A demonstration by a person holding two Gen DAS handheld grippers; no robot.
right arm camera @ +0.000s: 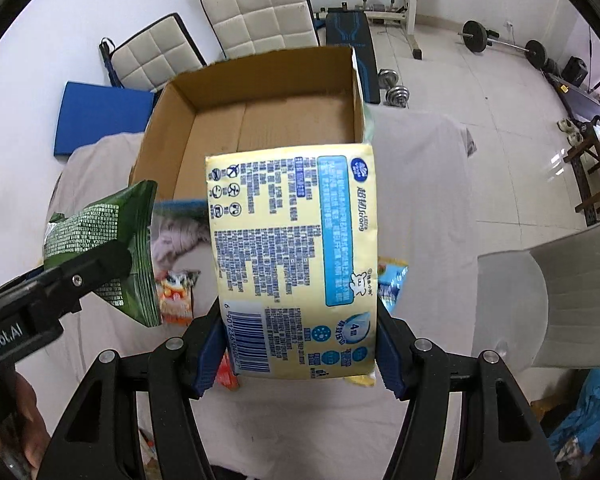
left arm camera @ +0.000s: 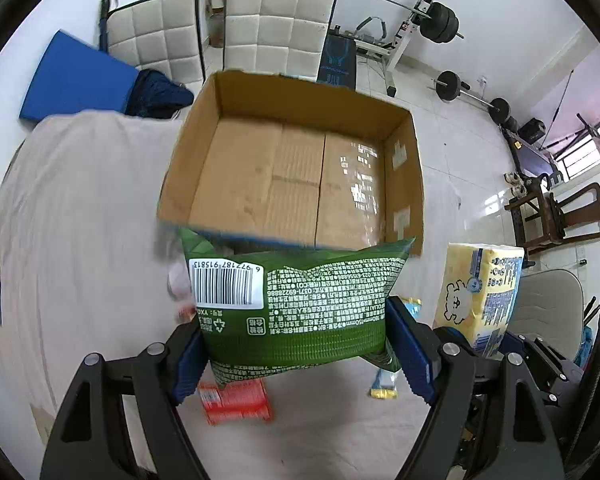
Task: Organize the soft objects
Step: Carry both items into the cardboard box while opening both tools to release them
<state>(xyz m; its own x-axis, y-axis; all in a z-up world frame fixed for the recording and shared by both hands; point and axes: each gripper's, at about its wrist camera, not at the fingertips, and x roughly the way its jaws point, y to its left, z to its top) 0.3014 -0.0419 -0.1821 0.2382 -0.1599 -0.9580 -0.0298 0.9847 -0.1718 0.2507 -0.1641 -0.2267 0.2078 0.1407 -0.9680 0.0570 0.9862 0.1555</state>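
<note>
My left gripper (left arm camera: 296, 344) is shut on a green tissue pack (left arm camera: 300, 304) and holds it in the air just before the near rim of an open, empty cardboard box (left arm camera: 296, 168). My right gripper (right arm camera: 296, 340) is shut on a yellow tissue pack (right arm camera: 292, 264), also lifted in front of the box (right arm camera: 260, 120). The yellow pack shows at the right of the left wrist view (left arm camera: 480, 296). The green pack (right arm camera: 104, 248) and the left gripper's black arm (right arm camera: 52, 292) show at the left of the right wrist view.
The box stands on a table under a beige cloth (left arm camera: 80, 220). Small packets lie on the cloth: a red one (left arm camera: 236, 400), a yellow-blue one (left arm camera: 384, 384), an orange one (right arm camera: 176, 292). Two white chairs (left arm camera: 276, 28) stand behind, gym gear (left arm camera: 440, 20) beyond.
</note>
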